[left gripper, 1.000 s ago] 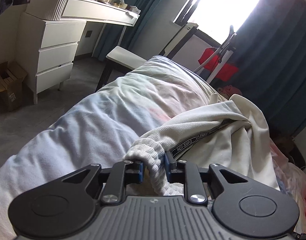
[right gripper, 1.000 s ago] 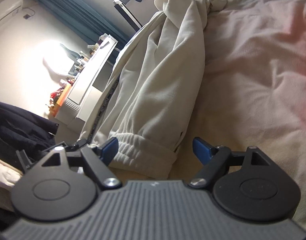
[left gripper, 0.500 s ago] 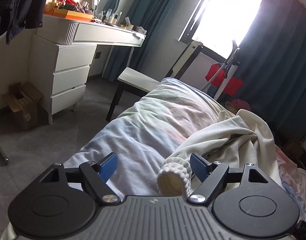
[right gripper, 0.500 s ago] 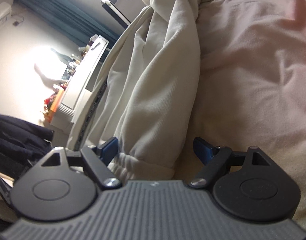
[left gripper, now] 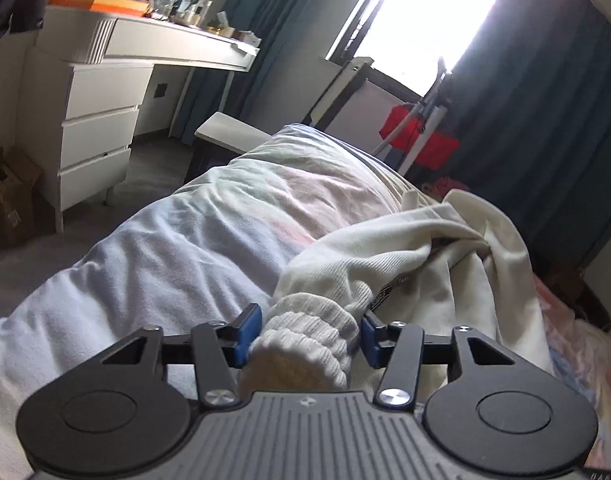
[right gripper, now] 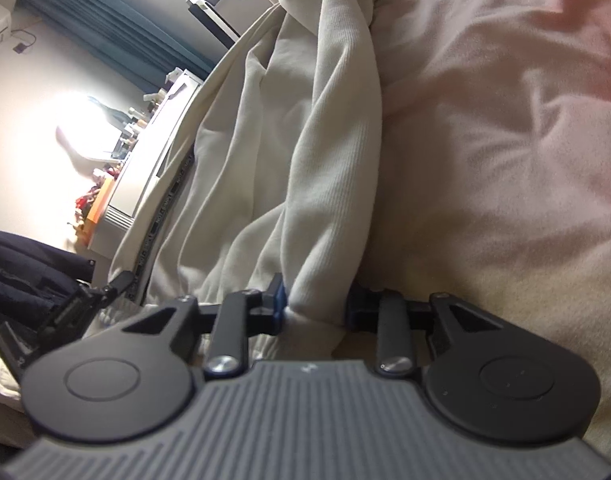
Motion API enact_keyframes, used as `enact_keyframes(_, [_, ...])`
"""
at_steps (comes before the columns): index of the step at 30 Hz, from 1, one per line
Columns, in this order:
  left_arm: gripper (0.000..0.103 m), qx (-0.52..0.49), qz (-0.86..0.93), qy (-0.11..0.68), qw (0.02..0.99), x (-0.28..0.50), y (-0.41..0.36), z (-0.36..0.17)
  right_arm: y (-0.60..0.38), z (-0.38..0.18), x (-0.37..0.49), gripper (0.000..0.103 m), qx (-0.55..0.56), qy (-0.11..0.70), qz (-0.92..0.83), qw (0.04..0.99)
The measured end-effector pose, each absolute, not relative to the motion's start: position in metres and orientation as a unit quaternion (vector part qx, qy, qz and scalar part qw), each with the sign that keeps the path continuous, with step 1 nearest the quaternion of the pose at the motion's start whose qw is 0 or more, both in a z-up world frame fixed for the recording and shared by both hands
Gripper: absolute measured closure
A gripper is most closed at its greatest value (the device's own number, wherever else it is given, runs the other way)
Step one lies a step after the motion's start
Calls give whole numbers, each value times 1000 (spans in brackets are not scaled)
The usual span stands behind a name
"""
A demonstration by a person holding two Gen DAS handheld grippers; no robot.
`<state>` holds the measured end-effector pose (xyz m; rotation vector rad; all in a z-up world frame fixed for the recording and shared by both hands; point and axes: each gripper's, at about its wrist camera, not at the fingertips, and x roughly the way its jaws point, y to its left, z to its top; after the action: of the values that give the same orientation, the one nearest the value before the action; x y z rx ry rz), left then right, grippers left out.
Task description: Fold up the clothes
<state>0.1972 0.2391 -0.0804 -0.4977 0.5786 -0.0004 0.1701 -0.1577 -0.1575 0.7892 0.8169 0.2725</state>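
Note:
Cream ribbed trousers (left gripper: 433, 264) lie crumpled on the bed, with a black printed band along the waist. My left gripper (left gripper: 307, 334) has its blue pads on either side of a ribbed leg cuff (left gripper: 309, 332), touching it and part closed. My right gripper (right gripper: 315, 306) is closing on the other leg's cuff end (right gripper: 313, 312), its pads pressing the cloth. The trousers (right gripper: 289, 128) stretch away from it across the bed.
The bed has a pale quilt (left gripper: 193, 240), pinkish in the right wrist view (right gripper: 505, 120). A white dresser (left gripper: 93, 120) and desk stand left, with a chair (left gripper: 233, 136) at the bed's end. A red-based stand (left gripper: 417, 140) and dark curtains (left gripper: 545, 100) are by the window.
My left gripper opened, then closed again around the ribbed cuff. My right gripper moved forward over the other cuff and narrowed from wide open onto the cloth.

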Motion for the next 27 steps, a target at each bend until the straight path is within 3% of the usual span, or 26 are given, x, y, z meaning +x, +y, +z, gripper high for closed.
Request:
enact_keyframes(2, [74,-262,3,279,924,206,247,-76,-153,-155,166,74,389,378,134,829])
enact_keyframes(5, [85,-268,8,266,926,226,253,-52,-141,-150,158,74,416,368,144,819])
enact_keyframes(15, [87,-167,55,228,958,385,305,60,16,-122,225,77,443,337,248,793])
enact_keyframes(22, [86,-100,92,272,953,527,327,20,127,-160,321,79,433,371,294,767])
enact_keyframes(27, [83,-90,88,293,948,552,331,-19,136,-163,339,78,414,373,308,771])
